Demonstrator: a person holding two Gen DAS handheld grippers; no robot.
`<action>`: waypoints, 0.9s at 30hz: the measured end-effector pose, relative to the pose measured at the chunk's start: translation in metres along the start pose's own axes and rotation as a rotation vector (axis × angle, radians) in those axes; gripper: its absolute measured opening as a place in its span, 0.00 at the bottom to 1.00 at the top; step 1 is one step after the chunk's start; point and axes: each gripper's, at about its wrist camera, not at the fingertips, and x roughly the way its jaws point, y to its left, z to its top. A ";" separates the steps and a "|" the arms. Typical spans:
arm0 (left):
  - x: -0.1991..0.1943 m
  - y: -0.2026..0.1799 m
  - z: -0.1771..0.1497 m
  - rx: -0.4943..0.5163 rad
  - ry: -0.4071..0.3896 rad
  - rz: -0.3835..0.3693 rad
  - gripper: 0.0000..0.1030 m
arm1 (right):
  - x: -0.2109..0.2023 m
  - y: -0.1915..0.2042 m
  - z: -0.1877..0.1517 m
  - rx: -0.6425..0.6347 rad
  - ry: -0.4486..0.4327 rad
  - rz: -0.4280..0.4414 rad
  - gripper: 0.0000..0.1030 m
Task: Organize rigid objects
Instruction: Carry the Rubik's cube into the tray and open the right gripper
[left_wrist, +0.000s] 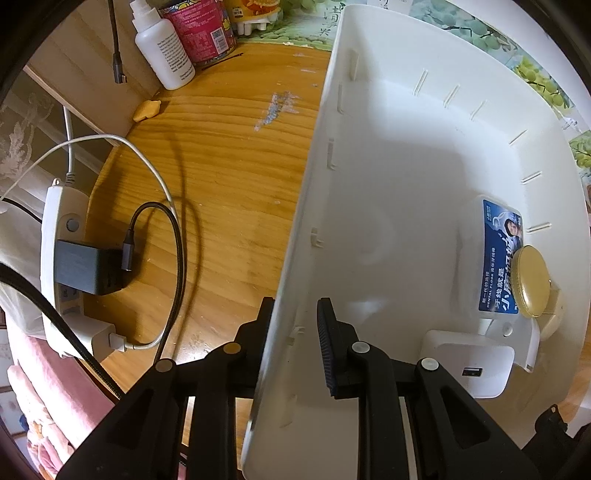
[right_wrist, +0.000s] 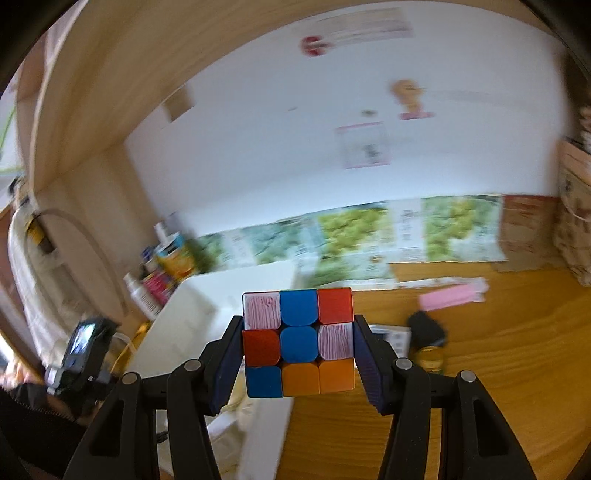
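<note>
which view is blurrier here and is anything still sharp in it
Right wrist view: the wall and table background is smeared by motion blur, yet the cube clamped in the right hand-held gripper stays crisp. Left wrist view: sharp throughout, with fisheye bending of the white bin and a cable shadow on the table.

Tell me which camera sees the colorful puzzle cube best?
The right wrist view. The puzzle cube sits sharp and centered there, pinched between the right gripper fingers, one whole face showing. The left wrist view shows none of it, only the white bin held by the left gripper.
</note>
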 end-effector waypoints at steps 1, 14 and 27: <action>0.000 -0.001 -0.001 -0.001 -0.002 0.005 0.23 | 0.002 0.008 -0.001 -0.020 0.011 0.025 0.55; -0.004 -0.019 -0.014 0.024 -0.008 0.063 0.23 | 0.019 0.077 -0.019 -0.280 0.150 0.213 0.55; -0.006 -0.026 -0.019 0.033 -0.004 0.079 0.23 | 0.017 0.070 -0.017 -0.254 0.136 0.206 0.66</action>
